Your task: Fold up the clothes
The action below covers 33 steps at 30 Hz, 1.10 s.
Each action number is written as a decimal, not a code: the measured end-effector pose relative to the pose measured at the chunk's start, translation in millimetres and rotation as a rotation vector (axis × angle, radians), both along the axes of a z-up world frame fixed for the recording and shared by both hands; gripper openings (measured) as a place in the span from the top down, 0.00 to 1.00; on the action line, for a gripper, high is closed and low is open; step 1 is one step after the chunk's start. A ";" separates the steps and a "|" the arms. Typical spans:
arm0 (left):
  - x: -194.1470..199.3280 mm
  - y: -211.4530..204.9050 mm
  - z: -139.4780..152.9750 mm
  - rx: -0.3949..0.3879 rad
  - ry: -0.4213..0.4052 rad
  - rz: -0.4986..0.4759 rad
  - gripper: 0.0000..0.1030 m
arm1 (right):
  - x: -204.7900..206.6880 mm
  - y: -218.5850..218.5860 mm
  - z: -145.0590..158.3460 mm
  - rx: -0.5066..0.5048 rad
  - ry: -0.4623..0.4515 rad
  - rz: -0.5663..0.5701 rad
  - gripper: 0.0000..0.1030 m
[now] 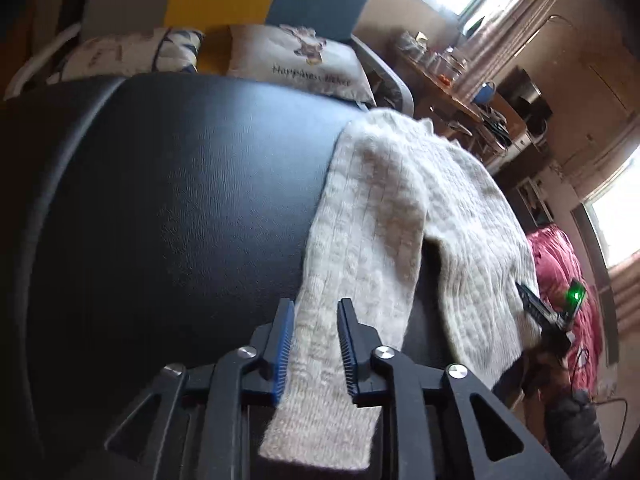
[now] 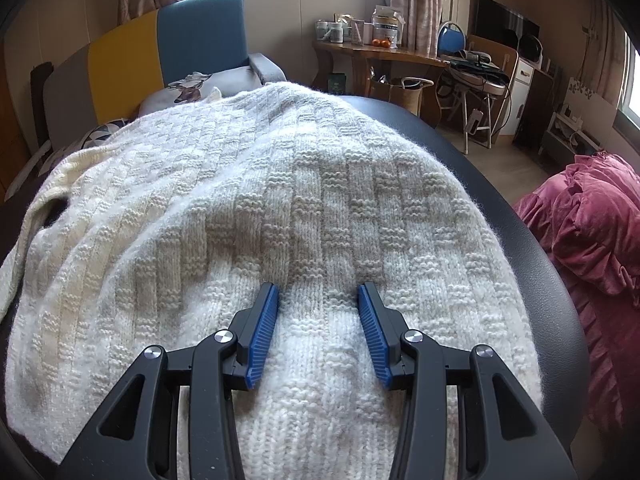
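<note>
Folding a cream knit sweater on your black padded table.
Your left gripper is released, the sleeve lying loose between its jaws; your right gripper stands parted over the sweater's body. Beyond sit cushions, a cluttered wooden desk and a pink quilt.

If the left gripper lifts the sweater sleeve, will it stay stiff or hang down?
Probably hang: the sleeve already drapes limply over the black table. The thick, fuzzy knit should grip the ribbed pads, so slipping seems unlikely.
</note>
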State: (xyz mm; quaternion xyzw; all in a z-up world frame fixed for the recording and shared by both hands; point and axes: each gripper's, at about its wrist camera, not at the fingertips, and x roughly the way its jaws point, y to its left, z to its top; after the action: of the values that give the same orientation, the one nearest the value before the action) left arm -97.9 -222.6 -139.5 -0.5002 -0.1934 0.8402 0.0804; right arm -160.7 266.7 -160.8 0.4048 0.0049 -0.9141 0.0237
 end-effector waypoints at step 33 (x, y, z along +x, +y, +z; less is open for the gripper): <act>23.3 0.4 68.0 -0.001 0.265 0.021 0.98 | -2.4 -4.3 2.7 0.039 -0.024 0.004 0.55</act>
State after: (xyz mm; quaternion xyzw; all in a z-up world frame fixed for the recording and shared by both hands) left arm -74.5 -222.2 -71.5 -0.3826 -0.1858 0.8999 0.0960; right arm -163.1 262.4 -158.2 0.4161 0.0234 -0.9088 0.0177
